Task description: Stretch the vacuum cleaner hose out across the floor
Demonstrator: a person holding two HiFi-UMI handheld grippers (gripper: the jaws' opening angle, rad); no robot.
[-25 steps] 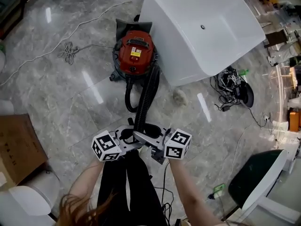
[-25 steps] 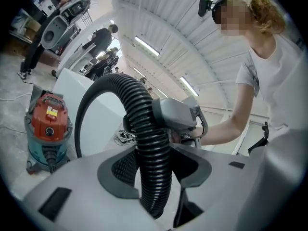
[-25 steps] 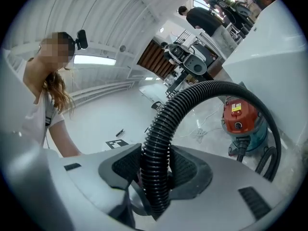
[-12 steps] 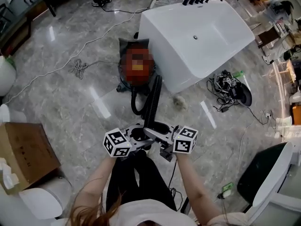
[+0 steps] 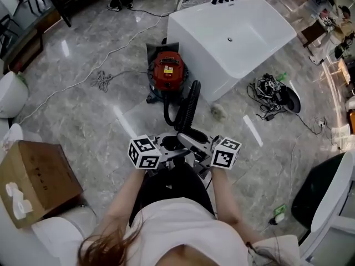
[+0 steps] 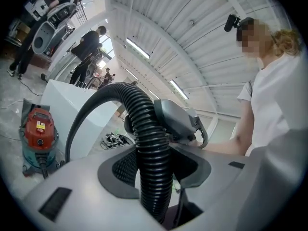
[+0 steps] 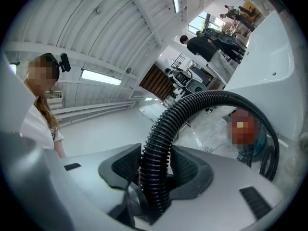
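Both left gripper and right gripper clamp the hose over shiny marble floor; only head view catches the cardboard box.

Big industrial hall used as a mock-up or test space, not a home: corrugated white ceiling with strip lights, polished grey stone floor, unplumbed freestanding bathtub at 1 o'clock, loose cable tangle at 2, cardboard box at 8.
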